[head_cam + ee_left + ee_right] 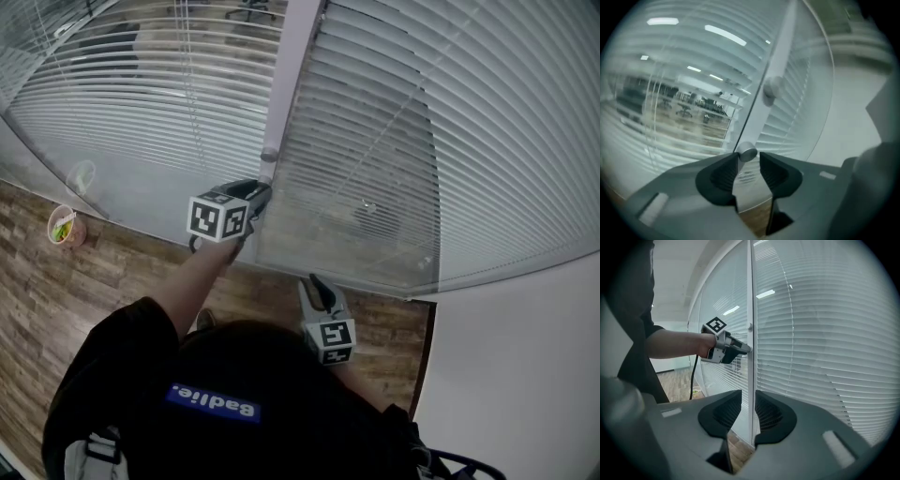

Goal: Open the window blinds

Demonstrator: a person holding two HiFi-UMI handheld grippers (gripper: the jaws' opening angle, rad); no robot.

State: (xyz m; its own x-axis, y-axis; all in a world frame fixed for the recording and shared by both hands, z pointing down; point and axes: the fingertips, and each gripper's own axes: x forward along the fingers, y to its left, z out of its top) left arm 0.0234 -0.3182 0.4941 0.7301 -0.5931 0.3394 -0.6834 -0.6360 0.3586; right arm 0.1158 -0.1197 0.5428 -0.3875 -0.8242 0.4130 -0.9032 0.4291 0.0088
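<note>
White slatted blinds [394,141] hang behind glass on both sides of a white upright post [289,75]. My left gripper [262,190] is up against that post. In the left gripper view a small silver knob [748,153] on the post sits between the tips of the left gripper [748,161], and both pads touch it. My right gripper [317,281] hangs lower and nearer to me, short of the glass. In its own view the right gripper [748,408] is open, with only the distant post [751,296] showing through the gap.
A second silver knob [269,153] sits higher on the post. A cup with something green [64,227] stands on the wood floor [112,272] at the left. A plain white wall [525,375] meets the glass on the right.
</note>
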